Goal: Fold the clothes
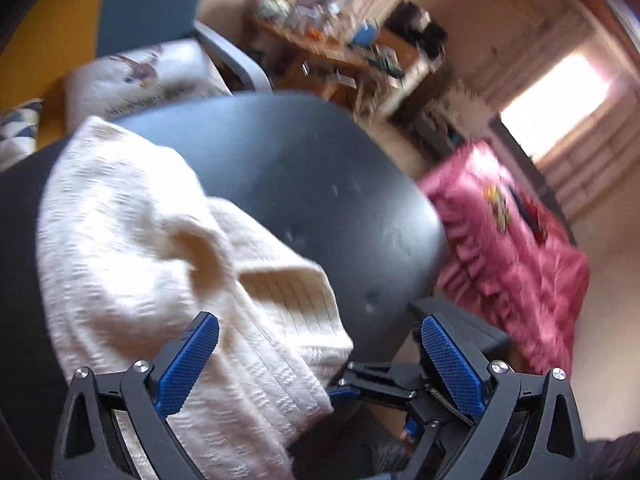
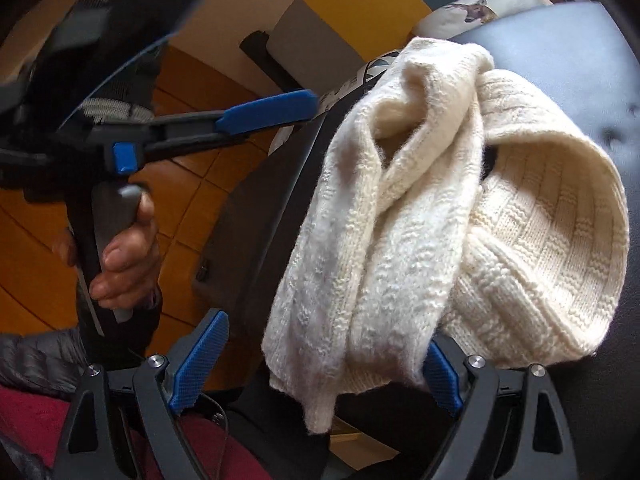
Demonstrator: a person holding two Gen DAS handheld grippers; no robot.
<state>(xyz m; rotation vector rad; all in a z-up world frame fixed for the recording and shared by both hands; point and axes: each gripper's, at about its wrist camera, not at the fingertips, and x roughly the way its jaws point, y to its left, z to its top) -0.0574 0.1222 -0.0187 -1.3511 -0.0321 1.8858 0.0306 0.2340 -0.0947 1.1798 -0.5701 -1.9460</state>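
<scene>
A cream knitted sweater [image 1: 132, 236] lies bunched on a dark grey round table [image 1: 304, 168]. In the left wrist view my left gripper [image 1: 320, 344] is open, its blue pads [image 1: 188, 364] spread wide, one over the sweater's hem, the other past the table edge. In the right wrist view the sweater [image 2: 460, 216] is rumpled, a sleeve or edge hanging off the table [image 2: 568, 52]. My right gripper [image 2: 320, 364] is open, the hanging knit between its pads; I cannot tell whether it touches them. The left gripper [image 2: 264, 114] shows at upper left, held in a hand, open.
A pink ruffled cloth [image 1: 512, 248] lies on the floor to the right. A cluttered wooden desk [image 1: 340, 52] stands behind the table, with a printed cushion [image 1: 140, 76] on a chair. Orange wooden floor [image 2: 192, 184] lies left of the table.
</scene>
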